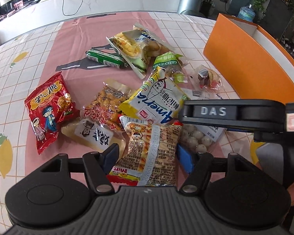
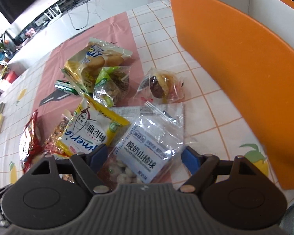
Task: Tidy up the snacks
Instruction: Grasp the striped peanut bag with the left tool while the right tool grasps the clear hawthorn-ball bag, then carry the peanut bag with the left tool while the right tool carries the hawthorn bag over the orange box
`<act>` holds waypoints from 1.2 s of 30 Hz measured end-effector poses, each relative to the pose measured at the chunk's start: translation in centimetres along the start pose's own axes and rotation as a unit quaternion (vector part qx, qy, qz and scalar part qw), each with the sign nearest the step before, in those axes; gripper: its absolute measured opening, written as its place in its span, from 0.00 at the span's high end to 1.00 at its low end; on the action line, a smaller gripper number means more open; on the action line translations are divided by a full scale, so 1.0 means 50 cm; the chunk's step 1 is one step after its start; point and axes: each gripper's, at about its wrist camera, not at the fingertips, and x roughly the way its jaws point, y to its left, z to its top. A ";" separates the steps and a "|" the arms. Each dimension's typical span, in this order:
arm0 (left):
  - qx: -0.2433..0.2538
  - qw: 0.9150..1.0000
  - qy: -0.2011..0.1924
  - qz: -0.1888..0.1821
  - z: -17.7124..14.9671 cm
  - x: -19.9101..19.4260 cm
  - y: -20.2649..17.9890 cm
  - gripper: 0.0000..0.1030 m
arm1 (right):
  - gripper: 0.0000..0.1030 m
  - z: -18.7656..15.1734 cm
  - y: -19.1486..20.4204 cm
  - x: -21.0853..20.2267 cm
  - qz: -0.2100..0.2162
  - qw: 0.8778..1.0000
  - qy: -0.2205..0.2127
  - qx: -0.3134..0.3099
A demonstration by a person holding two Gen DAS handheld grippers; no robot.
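The left gripper (image 1: 150, 152) stands with jaws apart around a pretzel-stick packet (image 1: 152, 152), unclamped. The right gripper (image 2: 145, 154), likewise apart, straddles a clear bag of white balls (image 2: 145, 148). Other snacks crowd the table's (image 1: 29, 45) middle; an orange box (image 2: 235, 68) stands at its right edge.

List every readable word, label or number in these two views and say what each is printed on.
"DAS": black gripper body crossing the left wrist view.
"America", partly covered: yellow-and-white packet.
"GREEN RAISIN": green packet.
"酸奶山楂球": label of clear bag of white balls.
"掌心脆": red packet.
"SC1243050…", partly legible: snack-stick packet.
Barcodes, date stamps and other small print: too small or blurred to read.
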 end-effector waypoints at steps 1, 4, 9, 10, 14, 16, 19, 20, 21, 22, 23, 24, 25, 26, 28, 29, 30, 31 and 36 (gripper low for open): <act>0.003 1.000 0.002 0.002 0.000 0.002 -0.001 0.23 | 0.22 -0.001 0.007 0.002 -0.009 1.000 -0.003 -0.004; 0.000 1.000 0.005 -0.005 0.000 0.006 0.002 0.24 | 0.22 -0.003 0.020 0.006 -0.025 0.999 -0.011 -0.019; -0.015 1.000 0.010 -0.018 -0.001 0.008 0.013 0.33 | 0.28 -0.009 0.021 0.004 -0.034 0.999 -0.011 -0.037; -0.019 0.999 0.012 -0.023 -0.002 0.008 0.015 0.35 | 0.29 -0.010 0.016 0.001 -0.033 0.999 -0.009 -0.040; -0.027 0.999 0.013 -0.021 -0.005 0.000 0.014 0.43 | 0.35 -0.014 -0.001 -0.016 -0.033 0.998 -0.007 -0.053; -0.036 0.999 0.014 -0.024 -0.005 -0.006 0.013 0.46 | 0.39 -0.015 -0.009 -0.027 -0.026 0.998 -0.011 -0.059; -0.051 0.998 0.011 -0.029 -0.007 -0.019 0.014 0.48 | 0.71 -0.014 -0.021 -0.057 -0.010 0.997 -0.030 -0.068; -0.052 0.998 0.010 -0.025 -0.008 -0.022 0.013 0.48 | 0.74 -0.012 -0.022 -0.064 -0.005 0.997 -0.029 -0.071; -0.053 0.998 0.009 -0.018 -0.009 -0.025 0.010 0.49 | 0.77 -0.011 -0.022 -0.067 0.000 0.997 -0.027 -0.077; -0.056 0.998 0.006 -0.013 -0.009 -0.029 0.009 0.49 | 0.78 -0.011 -0.024 -0.073 0.005 0.996 -0.029 -0.079; -0.060 0.998 0.002 -0.012 -0.010 -0.036 0.008 0.49 | 0.80 -0.012 -0.026 -0.079 0.012 0.996 -0.032 -0.080; -0.065 0.998 -0.001 -0.013 -0.011 -0.044 0.006 0.49 | 0.81 -0.014 -0.028 -0.085 0.017 0.996 -0.035 -0.082; -0.070 0.997 -0.005 -0.015 -0.011 -0.054 0.004 0.49 | 0.81 -0.019 -0.030 -0.095 0.021 0.995 -0.038 -0.084; -0.073 0.997 -0.009 -0.017 -0.012 -0.063 0.002 0.49 | 0.83 -0.022 -0.031 -0.105 0.023 0.995 -0.042 -0.089; -0.073 0.997 -0.017 -0.016 -0.014 -0.084 -0.008 0.49 | 0.84 -0.030 -0.033 -0.125 0.029 0.994 -0.050 -0.098; -0.072 0.997 -0.019 -0.015 -0.015 -0.093 -0.013 0.50 | 0.85 -0.033 -0.036 -0.135 0.032 0.993 -0.052 -0.100; -0.070 0.997 -0.022 -0.013 -0.017 -0.101 -0.021 0.50 | 0.86 -0.036 -0.040 -0.145 0.035 0.993 -0.055 -0.102; -0.069 0.997 -0.024 -0.014 -0.017 -0.108 -0.026 0.50 | 0.86 -0.038 -0.044 -0.155 0.039 0.992 -0.057 -0.102; -0.073 0.996 -0.038 -0.026 -0.015 -0.147 -0.049 0.49 | 0.88 -0.047 -0.067 -0.209 0.053 0.990 -0.079 -0.104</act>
